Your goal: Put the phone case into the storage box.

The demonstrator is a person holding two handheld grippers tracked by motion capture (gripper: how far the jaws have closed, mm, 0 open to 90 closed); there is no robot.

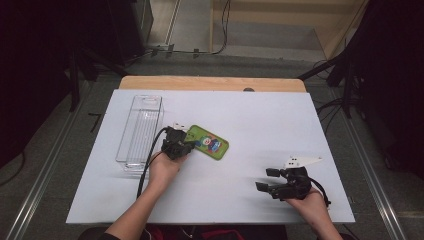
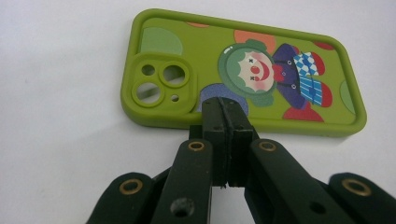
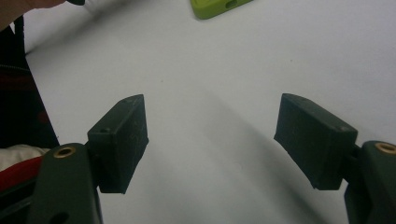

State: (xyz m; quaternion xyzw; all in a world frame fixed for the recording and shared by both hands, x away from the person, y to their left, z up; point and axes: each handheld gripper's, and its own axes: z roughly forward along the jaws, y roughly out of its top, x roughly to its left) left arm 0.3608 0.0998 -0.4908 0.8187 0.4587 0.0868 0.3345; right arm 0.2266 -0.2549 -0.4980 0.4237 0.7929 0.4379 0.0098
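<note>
A: White tabletop [image 1: 250, 115] on a wooden table, dark room around it, cables on the floor behind. Clear plastic bin [image 1: 141, 131] stands empty at the left side of the white surface.

B: And the thing in hand?

A: Green phone case [image 2: 243, 74], clown print, camera cut-outs at one end. It lies flat on the white surface just right of the bin, back face up. Left gripper [image 2: 226, 135] sits at the case's near long edge, jaws pressed together with nothing between them; the tips look to be touching or just short of the rim, I cannot tell which.

B: Right side?

A: Right gripper [image 3: 210, 140] rests well apart from the case, low at the right, jaws standing apart over bare tabletop.

B: How would the case handle?

A: My guess: light, soft and rubbery, so it flexes if pinched mid-span. Matte skin should give decent friction. Lying flat, there's little to bite on; best hold is probably across a raised side rim, or nudge it until one edge lifts. Shut jaws suit a push, not a pick.
</note>
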